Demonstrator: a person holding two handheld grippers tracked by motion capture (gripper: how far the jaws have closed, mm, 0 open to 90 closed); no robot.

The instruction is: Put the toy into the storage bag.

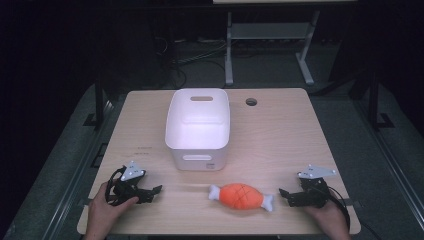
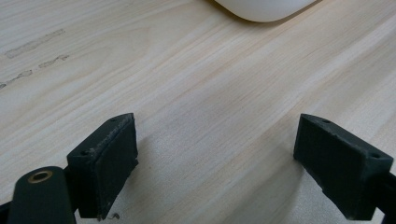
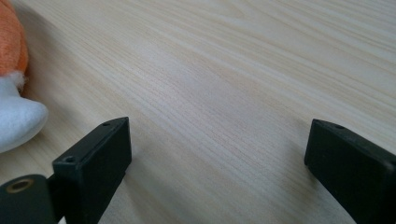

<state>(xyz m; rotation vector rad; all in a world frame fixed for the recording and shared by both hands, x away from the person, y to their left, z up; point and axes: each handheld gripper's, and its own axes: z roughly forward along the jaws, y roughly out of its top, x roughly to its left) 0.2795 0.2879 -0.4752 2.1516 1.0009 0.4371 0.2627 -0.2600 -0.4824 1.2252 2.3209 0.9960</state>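
Observation:
An orange plush meat-on-the-bone toy with white bone ends lies on the table near the front, just right of centre. A white plastic bin with handle slots stands behind it, mid-table. My left gripper rests at the front left, held by a hand, its jaws wide apart over bare wood. My right gripper sits at the front right, close to the toy's right bone end, open with nothing between its jaws.
The wooden table has a round cable hole at the back right. A corner of the bin shows at the top of the left gripper view. Beyond the table, a desk frame and cables stand on the dark floor.

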